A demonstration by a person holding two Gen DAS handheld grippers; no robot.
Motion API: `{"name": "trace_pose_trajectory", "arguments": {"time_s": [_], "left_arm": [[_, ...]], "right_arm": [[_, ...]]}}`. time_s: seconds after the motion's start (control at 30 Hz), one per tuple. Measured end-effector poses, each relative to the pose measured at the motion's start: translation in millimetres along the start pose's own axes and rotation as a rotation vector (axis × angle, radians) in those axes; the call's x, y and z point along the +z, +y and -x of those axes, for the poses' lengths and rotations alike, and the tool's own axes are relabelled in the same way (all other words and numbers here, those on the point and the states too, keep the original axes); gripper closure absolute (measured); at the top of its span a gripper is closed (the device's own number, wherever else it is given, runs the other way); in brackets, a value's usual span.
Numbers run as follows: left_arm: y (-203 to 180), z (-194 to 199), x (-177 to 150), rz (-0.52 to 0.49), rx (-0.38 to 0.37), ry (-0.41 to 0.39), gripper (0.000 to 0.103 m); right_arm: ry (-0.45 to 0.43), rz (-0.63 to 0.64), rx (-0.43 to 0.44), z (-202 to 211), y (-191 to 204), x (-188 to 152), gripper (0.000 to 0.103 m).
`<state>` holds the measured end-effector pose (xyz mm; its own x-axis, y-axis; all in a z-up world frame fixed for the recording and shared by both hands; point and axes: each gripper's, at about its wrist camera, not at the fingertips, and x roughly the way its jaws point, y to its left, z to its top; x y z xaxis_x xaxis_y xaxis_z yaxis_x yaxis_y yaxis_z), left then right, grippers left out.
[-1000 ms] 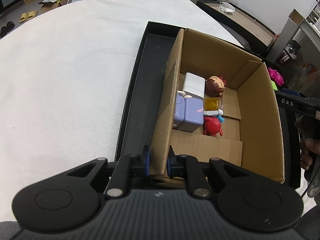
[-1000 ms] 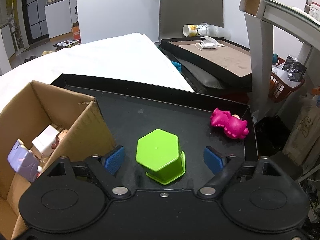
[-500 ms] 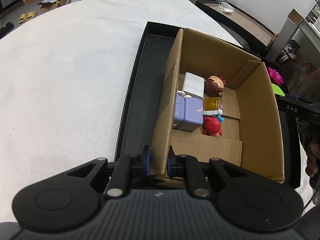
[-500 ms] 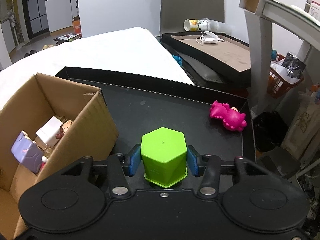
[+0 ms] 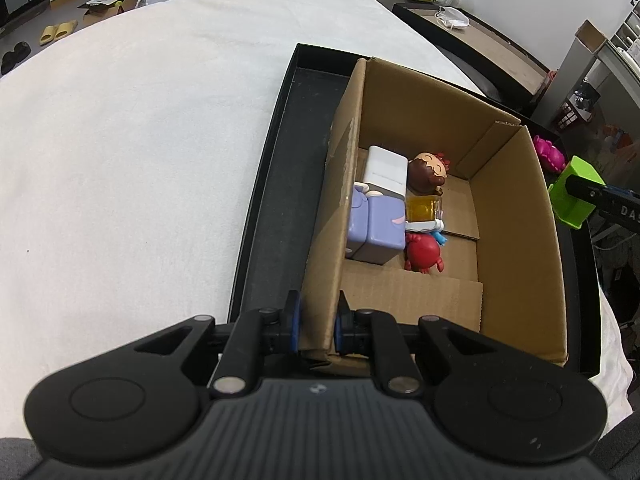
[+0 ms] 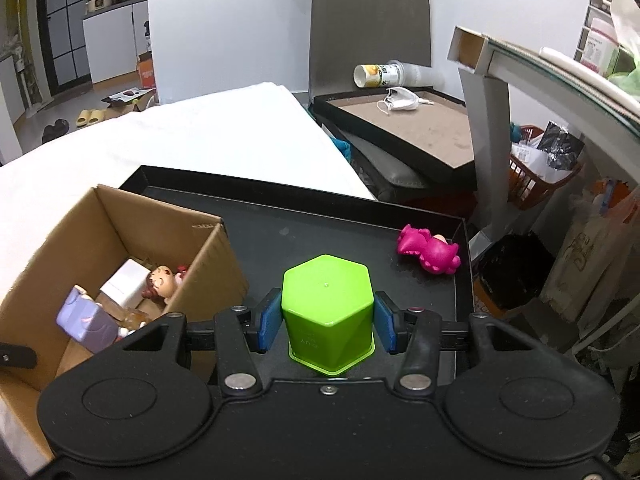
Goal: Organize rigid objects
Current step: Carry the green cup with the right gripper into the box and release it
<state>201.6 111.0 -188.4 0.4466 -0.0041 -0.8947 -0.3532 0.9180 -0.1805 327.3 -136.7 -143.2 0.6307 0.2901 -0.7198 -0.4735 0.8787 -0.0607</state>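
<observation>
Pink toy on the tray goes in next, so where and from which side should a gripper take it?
The pink toy lies on its side near the black tray corner. Probably best gripped across its narrower middle, coming from above, since the rim crowds its far side.

left wrist: above cardboard box (image 5: 516, 216) | right wrist: beside it | shared: box

lime green cup (image 6: 327, 308), brown cardboard box (image 5: 516, 240), magenta toy (image 6: 430, 249), black tray (image 6: 320, 224)
</observation>
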Motion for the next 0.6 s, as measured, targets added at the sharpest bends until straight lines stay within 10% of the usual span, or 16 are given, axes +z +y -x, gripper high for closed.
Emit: {"name": "trace_pose_trajectory", "arguments": {"time_s": [0.6], "left_arm": [[4.9,2.1,-2.8,0.011,-0.020,-0.013,0.088]], "right_arm": [[-0.028,0.059,-0.037,25.4,24.8,25.9,0.056]]}}
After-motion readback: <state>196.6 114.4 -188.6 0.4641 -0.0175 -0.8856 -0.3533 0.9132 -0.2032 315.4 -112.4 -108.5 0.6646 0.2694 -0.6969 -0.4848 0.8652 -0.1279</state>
